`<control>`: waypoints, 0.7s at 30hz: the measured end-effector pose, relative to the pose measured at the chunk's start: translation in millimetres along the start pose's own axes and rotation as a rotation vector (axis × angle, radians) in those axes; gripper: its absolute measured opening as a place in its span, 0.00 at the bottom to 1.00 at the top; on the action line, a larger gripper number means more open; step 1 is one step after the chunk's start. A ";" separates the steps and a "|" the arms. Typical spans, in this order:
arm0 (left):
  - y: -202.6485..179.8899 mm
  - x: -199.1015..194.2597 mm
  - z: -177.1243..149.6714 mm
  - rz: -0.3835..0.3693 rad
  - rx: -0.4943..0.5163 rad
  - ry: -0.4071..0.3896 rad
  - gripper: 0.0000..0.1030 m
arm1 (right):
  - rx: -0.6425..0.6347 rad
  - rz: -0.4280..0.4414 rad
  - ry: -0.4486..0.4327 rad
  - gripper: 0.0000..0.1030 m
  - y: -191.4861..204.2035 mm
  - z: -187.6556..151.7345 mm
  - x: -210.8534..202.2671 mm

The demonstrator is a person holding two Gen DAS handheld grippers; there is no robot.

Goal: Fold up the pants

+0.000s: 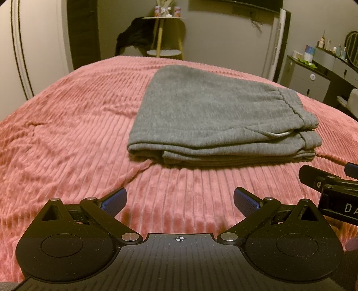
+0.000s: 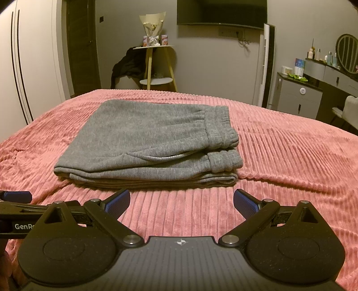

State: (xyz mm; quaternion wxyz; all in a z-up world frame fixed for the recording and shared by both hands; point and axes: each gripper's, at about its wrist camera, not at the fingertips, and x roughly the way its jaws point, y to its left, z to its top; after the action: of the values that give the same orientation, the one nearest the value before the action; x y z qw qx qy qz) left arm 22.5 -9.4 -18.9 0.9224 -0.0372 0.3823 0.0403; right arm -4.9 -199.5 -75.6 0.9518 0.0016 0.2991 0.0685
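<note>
Grey sweatpants (image 1: 208, 116) lie folded in a flat stack on the pink ribbed bedspread (image 1: 67, 134), the elastic waistband at the right end. They also show in the right wrist view (image 2: 145, 143). My left gripper (image 1: 180, 201) is open and empty, a little in front of the stack's near edge. My right gripper (image 2: 181, 202) is open and empty, also just in front of the stack. The right gripper shows at the right edge of the left wrist view (image 1: 331, 183); the left one shows at the left edge of the right wrist view (image 2: 15, 201).
The bedspread (image 2: 290, 156) spreads on all sides of the pants. Beyond the bed stand a small round side table (image 2: 154, 65) with dark clothing beside it, a wall TV (image 2: 221, 13), a white tower fan (image 2: 266, 65) and a grey dresser (image 2: 297, 96).
</note>
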 end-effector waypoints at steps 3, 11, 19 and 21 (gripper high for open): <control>0.2 0.7 -0.1 -0.001 0.000 0.002 1.00 | 0.001 0.003 0.001 0.96 -0.9 0.0 0.1; 0.4 1.8 0.1 -0.002 0.001 0.006 1.00 | 0.003 0.005 0.003 0.96 -2.1 -0.2 0.7; 0.2 1.9 0.0 -0.002 0.002 0.007 1.00 | 0.004 0.005 0.002 0.96 -2.0 -0.3 0.7; 0.2 1.6 0.1 -0.001 0.001 0.006 1.00 | 0.004 0.005 0.003 0.96 -2.2 -0.2 0.7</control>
State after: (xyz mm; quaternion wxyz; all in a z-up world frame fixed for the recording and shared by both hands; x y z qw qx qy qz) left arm 23.7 -9.2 -20.0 0.9213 -0.0371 0.3852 0.0393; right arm -4.2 -201.6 -76.3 0.9511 0.0040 0.3006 0.0703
